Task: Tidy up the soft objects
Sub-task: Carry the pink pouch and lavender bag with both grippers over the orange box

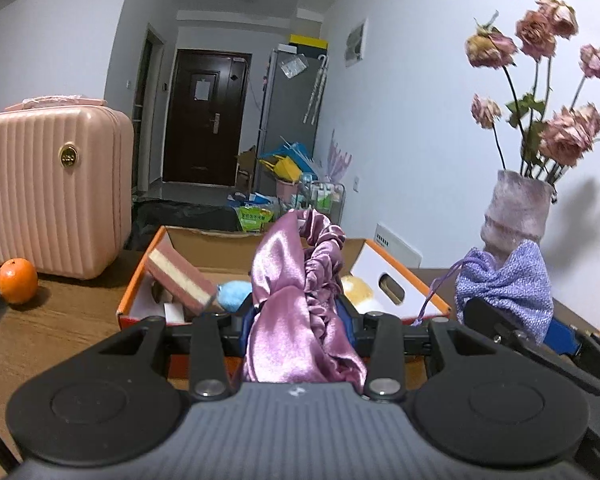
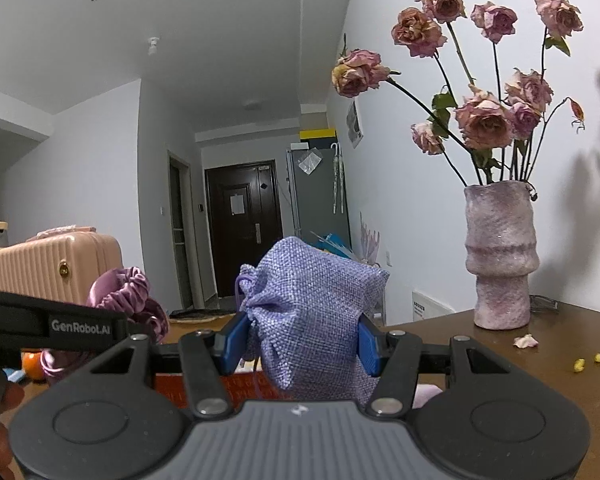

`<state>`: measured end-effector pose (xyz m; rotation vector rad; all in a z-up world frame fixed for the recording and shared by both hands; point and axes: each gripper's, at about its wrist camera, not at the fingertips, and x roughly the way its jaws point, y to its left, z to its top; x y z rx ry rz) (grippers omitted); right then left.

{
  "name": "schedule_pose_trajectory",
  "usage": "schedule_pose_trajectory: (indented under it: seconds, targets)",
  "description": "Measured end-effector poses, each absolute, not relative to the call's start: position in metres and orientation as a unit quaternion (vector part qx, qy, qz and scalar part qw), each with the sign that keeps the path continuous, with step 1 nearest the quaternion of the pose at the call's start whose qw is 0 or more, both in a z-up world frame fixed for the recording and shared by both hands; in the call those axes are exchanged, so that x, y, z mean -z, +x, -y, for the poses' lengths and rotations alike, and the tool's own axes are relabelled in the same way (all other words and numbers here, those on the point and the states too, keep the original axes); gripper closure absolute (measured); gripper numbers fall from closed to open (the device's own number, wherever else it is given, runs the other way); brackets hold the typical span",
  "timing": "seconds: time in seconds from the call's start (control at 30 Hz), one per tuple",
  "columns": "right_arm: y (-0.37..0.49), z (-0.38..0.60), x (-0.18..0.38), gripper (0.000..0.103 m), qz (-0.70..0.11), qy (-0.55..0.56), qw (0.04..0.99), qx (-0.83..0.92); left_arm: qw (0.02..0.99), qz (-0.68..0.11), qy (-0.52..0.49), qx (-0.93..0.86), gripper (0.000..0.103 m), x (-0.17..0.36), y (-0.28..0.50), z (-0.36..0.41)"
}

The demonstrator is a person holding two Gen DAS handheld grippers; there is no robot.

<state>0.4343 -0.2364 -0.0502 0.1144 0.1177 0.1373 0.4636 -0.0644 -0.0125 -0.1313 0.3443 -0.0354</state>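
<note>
While the left gripper (image 1: 300,316) clamps a pink satin bonnet (image 1: 296,300) above the open cardboard box (image 1: 396,276), the right gripper (image 2: 300,344) pinches a lilac drawstring pouch (image 2: 312,312) between its blue pads. Both soft items are held off the wooden table (image 2: 520,384), near the vase (image 2: 500,256) of dried roses.

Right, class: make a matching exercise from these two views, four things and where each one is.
Things:
1. satin bonnet
2. lilac drawstring pouch
3. orange
4. dried roses

Places:
A. in the vase
B. on the table, beside the pink suitcase
C. clamped in the left gripper
D. clamped in the right gripper

Pairs: 1-C, 2-D, 3-B, 4-A
</note>
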Motion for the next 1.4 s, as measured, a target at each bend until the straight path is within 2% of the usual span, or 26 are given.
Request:
schedule_pose_trajectory:
  seconds: [0.87, 1.4]
  targets:
    - [0.528, 0.192, 0.044, 0.048, -0.031, 0.078, 0.994, -0.065, 0.988, -0.131, -0.076, -0.027, 0.063, 0.009, 0.542, 0.039]
    - [0.580, 0.174, 0.053, 0.048, -0.074, 0.075, 0.994, -0.040, 0.989, -0.130, -0.052, -0.058, 0.063, 0.019, 0.587, 0.042]
